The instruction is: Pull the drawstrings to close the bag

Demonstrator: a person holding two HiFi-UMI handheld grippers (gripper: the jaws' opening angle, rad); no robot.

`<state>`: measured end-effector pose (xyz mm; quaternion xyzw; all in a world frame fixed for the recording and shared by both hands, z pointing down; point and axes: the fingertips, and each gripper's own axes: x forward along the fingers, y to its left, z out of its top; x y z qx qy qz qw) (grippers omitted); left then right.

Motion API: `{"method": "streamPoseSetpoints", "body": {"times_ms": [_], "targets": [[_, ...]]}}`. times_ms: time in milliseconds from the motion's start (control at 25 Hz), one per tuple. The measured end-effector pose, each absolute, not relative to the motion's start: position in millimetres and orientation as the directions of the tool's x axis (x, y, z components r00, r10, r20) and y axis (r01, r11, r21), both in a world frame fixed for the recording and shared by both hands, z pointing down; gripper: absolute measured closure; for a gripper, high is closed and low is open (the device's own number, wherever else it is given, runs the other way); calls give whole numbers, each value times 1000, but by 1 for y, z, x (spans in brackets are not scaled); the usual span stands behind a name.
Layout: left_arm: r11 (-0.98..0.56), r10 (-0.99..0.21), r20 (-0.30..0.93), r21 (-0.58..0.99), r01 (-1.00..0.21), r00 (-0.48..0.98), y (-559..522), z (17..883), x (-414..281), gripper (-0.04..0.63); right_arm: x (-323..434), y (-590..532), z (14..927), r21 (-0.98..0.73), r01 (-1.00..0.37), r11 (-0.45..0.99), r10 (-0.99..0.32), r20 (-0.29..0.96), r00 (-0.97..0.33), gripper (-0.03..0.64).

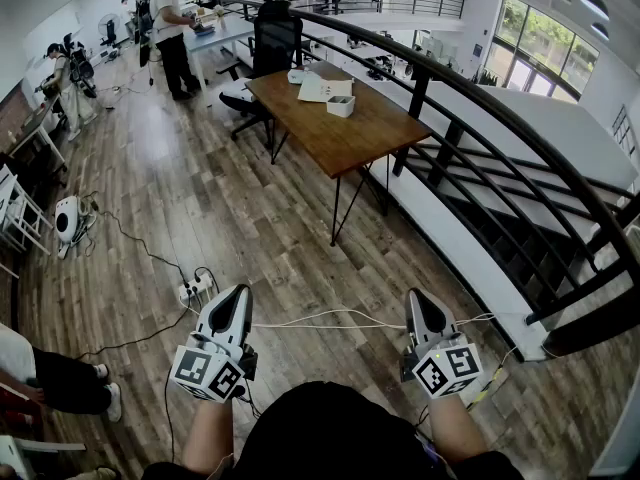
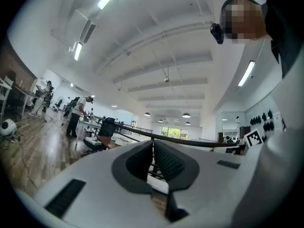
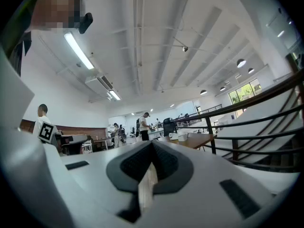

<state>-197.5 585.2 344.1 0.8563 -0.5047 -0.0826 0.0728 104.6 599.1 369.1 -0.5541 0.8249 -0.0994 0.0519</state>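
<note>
Head view, left first: holds left gripper (image 1: 240, 290) level at near left, forearm straight behind it, jaws pressed together on nothing, aimed far across the wooden floor (image 1: 200, 208). Leaves a thin white cord (image 1: 330, 320) strung between both tools; cannot tell whether drawstring or cable. Holds right gripper (image 1: 415, 295) the same way at near right, jaws likewise closed and empty. Finds no bag in any view. Reads as a neutral waiting pose, probably because nothing to pull lies within reach.
</note>
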Motion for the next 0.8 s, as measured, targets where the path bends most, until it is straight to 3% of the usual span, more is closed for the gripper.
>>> {"method": "streamPoseSetpoints", "body": {"times_ms": [600, 800], "targets": [[-476, -878, -53, 218, -852, 477, 593, 347, -168, 575, 128, 606, 374, -238, -897, 374, -918, 40, -394, 624], [-499, -862, -50, 258, -827, 504, 596, 345, -155, 572, 136, 612, 363, -238, -892, 385, -918, -5, -395, 618]]}}
